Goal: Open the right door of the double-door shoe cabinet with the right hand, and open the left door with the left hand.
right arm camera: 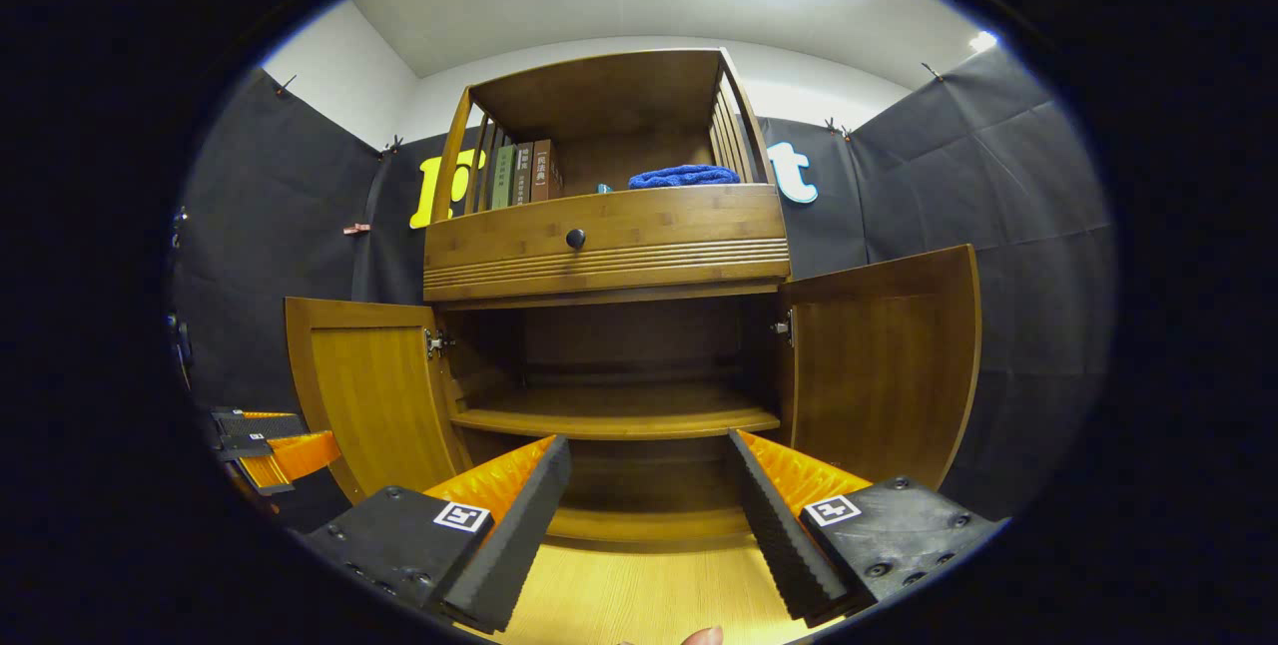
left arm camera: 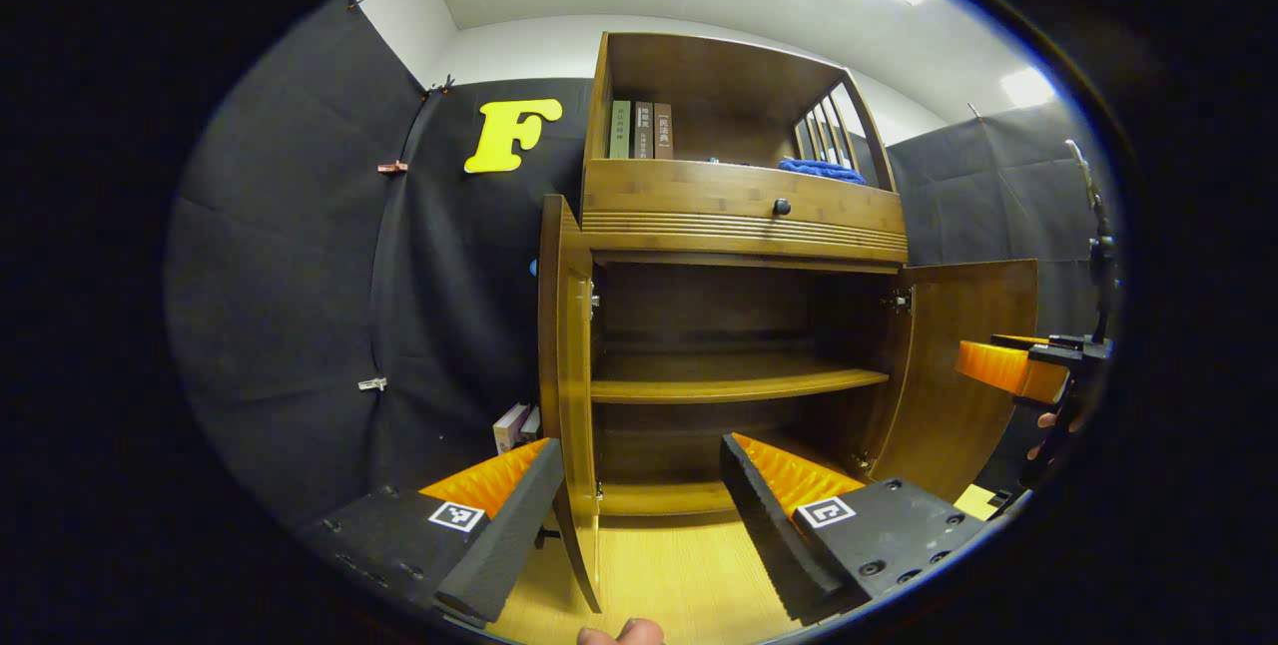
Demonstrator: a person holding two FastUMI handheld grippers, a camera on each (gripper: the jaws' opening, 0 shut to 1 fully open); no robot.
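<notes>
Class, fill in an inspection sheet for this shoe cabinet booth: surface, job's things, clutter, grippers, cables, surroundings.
Surface: pale wood-grain floor, bare in front of the cabinet.
Job's things: left door and right door both swung open; inner shelf holds nothing.
Clutter: books and blue cloth on the top shelf; drawer with knob shut; small boxes beside the cabinet.
Grippers: left gripper and right gripper, jaws apart, holding nothing.
Cables: nothing seen.
Surroundings: black cloth wall, white ceiling.
</notes>
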